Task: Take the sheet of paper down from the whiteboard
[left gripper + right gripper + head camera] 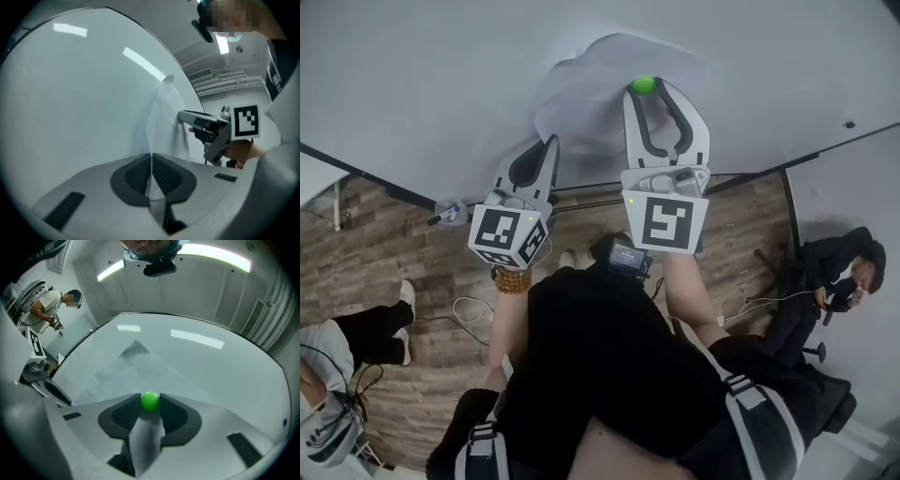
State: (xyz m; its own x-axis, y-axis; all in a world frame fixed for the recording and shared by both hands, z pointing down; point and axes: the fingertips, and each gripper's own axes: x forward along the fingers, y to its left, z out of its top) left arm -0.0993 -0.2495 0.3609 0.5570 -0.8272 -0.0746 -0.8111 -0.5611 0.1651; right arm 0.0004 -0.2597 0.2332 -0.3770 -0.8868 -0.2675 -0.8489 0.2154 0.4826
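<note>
A large, glossy white whiteboard (441, 75) is filling the upper part of the head view and is standing just ahead of both grippers. Below it, a brown wood-plank floor (394, 272) is showing, with a person in dark clothes (834, 272) sitting off to the right. A thin white sheet of paper (581, 84) is hanging on the whiteboard between the two grippers. One part is lying flat against the board and the side toward the left gripper is bowing away from it. The left gripper (151, 157), pale grey with dark ribbed pads, is pointing level at the board. Its jaws are pressing together on the edge of the sheet of paper (166, 122), which is running up from between the pads. The right gripper (150, 404) is reaching slightly upward, and its jaws are standing wide and closing against both sides of a small round green magnet (150, 401). That green magnet (644, 84) is sitting on the sheet of paper against the whiteboard.
</note>
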